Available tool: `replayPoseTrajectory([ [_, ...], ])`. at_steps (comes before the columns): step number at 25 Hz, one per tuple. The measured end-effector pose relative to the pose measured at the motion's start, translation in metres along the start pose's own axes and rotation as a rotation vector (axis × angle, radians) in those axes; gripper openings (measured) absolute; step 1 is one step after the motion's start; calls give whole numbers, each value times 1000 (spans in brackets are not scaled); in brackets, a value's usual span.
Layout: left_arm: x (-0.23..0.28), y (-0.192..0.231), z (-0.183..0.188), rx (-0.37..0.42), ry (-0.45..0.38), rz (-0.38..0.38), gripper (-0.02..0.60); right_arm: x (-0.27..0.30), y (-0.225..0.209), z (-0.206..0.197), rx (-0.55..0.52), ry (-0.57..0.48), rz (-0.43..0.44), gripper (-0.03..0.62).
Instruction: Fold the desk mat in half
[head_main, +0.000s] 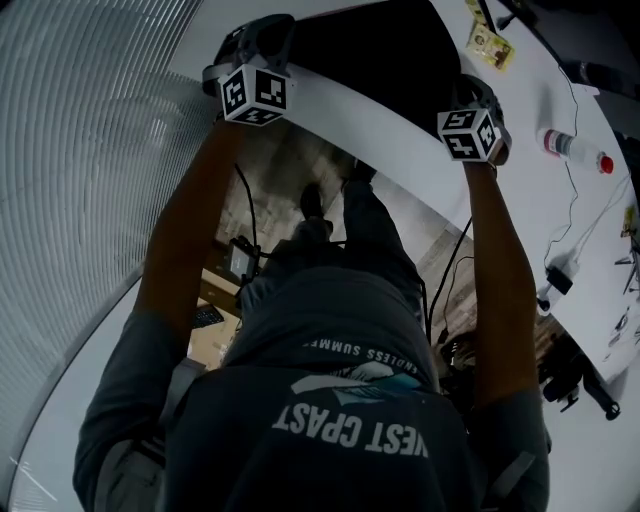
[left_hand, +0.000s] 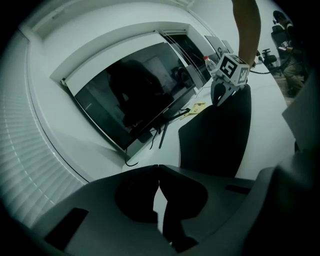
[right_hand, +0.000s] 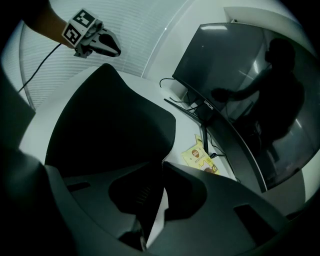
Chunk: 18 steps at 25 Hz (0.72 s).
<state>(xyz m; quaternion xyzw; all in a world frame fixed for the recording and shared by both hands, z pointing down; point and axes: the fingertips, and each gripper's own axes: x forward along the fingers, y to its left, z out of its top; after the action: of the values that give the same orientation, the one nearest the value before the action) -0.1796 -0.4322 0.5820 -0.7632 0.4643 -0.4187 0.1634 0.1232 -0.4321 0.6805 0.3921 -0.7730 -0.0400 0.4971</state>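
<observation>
— Grey jaws, item one: your left gripper (left_hand: 159, 168), closed tip to tip, nothing between. Item two: your right gripper (right_hand: 162, 162), parted by a sliver at the edge of the desk mat (right_hand: 110, 120).
— Mat: black, lying on the white desk (head_main: 350, 112) between your grippers. Step?
— Two fit: corners about to be pinched, or fold laid and released. Check its edge for one layer or two.
— Unreadable: layers; whether that sliver holds mat; far side cut off in head view.

The desk mat (right_hand: 110, 125) lies on the desk (right_hand: 185, 129), before the monitor (right_hand: 235, 70), a packet (right_hand: 200, 160) between them.
</observation>
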Motion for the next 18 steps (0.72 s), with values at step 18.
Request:
replayPoseTrajectory([
  [18, -143, 47, -6, -140, -133, 42, 15, -131, -9, 104, 91, -187, -62, 92],
])
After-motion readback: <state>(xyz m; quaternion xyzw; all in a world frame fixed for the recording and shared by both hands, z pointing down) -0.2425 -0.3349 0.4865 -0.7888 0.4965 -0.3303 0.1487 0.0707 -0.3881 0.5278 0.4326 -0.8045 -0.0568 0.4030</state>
